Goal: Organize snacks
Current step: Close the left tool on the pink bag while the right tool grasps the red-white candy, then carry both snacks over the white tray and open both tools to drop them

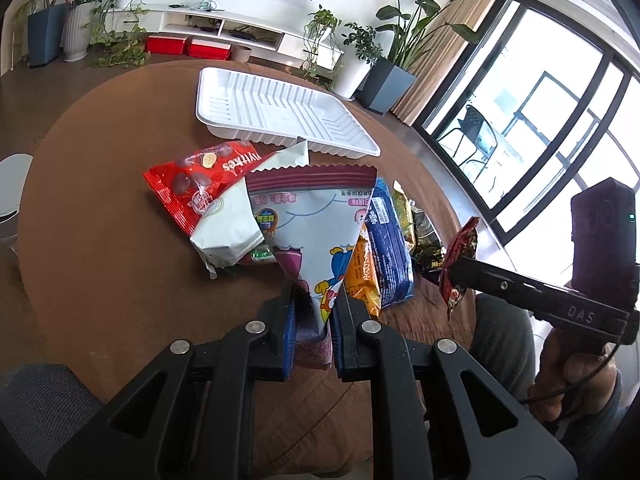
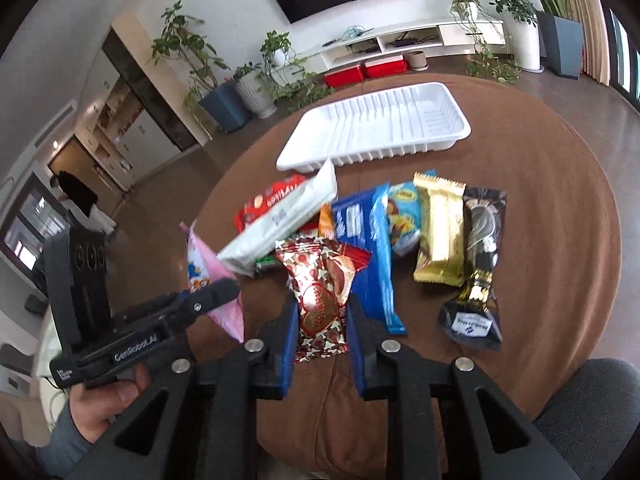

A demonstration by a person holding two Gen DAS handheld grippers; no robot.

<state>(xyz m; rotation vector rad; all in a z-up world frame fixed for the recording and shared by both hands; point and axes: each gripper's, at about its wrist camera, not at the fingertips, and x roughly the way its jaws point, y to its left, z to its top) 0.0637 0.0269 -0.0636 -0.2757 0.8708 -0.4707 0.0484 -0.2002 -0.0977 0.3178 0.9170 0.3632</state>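
Both hands are loaded. The left gripper [image 1: 314,316] has its jaws clamped on the corner of a pink cartoon-print snack bag [image 1: 320,232], while the right gripper [image 2: 322,320] has its jaws pinched on a red-and-gold heart-printed packet [image 2: 320,296]. The white tray [image 2: 372,132] sits on the far side of the round brown desk [image 2: 560,240], and it holds nothing yet. Everything else lies in a heap on the near side of the tray: a red bag [image 1: 192,184], a white pouch [image 2: 280,224], a blue packet [image 2: 368,248], a gold wrapper [image 2: 438,232] and a black-and-gold one [image 2: 478,276] farthest out. So sorting looks barely begun, with two items gripped, none delivered and the pile waiting.
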